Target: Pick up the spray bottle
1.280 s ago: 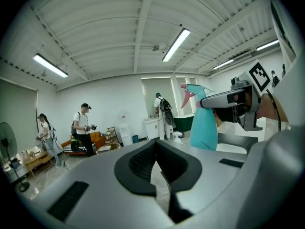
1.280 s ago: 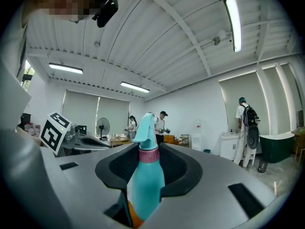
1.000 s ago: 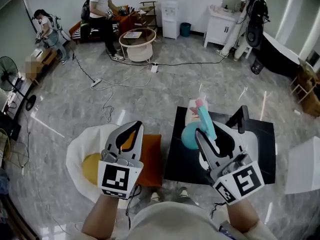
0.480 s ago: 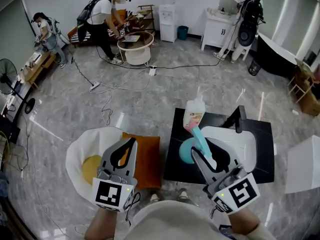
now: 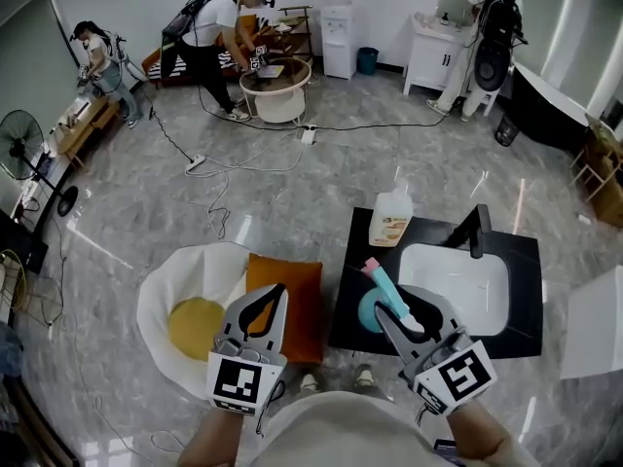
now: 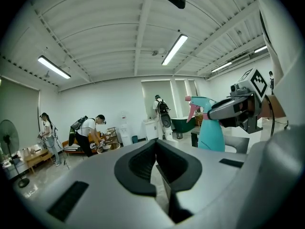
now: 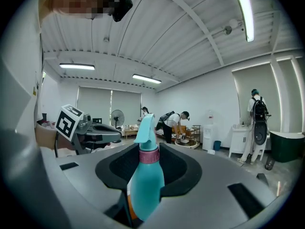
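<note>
The spray bottle [image 5: 389, 295] is teal with a pink collar. It stands upright between the jaws of my right gripper [image 5: 409, 311], which is shut on its body, over the near left part of a black countertop [image 5: 350, 309]. In the right gripper view the spray bottle [image 7: 145, 175] fills the gap of the right gripper [image 7: 147, 187], nozzle pointing left. My left gripper [image 5: 275, 295] hangs over an orange cushion [image 5: 297, 305], jaws together and holding nothing. From the left gripper [image 6: 155, 149] the spray bottle [image 6: 209, 130] shows at the right.
On the black countertop stand a white sink basin [image 5: 458, 285], a black faucet [image 5: 474, 230] and a white detergent bottle [image 5: 391, 219]. A white round seat [image 5: 165, 280] with a yellow pad lies left. A white box [image 5: 594, 324] is at the right. People work at the room's far side.
Both grippers have sunk and drawn back toward me, the right one carrying the spray bottle. The white detergent bottle, earlier hidden behind the spray bottle, now stands in plain sight.
</note>
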The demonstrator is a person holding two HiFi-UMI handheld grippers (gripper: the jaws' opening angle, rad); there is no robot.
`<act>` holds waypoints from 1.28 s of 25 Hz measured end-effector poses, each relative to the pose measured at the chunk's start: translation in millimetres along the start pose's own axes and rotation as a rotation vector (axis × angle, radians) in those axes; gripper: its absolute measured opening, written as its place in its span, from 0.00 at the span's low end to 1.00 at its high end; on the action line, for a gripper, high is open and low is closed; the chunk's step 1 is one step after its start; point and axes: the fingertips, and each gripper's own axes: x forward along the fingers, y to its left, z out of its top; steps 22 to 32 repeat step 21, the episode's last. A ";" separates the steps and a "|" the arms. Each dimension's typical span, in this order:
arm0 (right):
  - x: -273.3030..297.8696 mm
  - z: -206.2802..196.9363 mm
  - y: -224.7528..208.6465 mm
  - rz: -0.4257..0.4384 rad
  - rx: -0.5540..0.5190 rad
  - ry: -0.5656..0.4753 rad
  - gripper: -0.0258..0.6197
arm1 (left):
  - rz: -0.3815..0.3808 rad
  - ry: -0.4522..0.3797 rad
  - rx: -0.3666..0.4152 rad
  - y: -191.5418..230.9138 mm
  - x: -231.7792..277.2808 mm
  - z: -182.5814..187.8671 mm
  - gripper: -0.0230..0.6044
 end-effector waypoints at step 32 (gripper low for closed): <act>-5.5 9.9 -15.4 -0.019 -0.009 -0.028 0.28 | -0.029 -0.012 -0.025 -9.7 8.1 9.7 0.07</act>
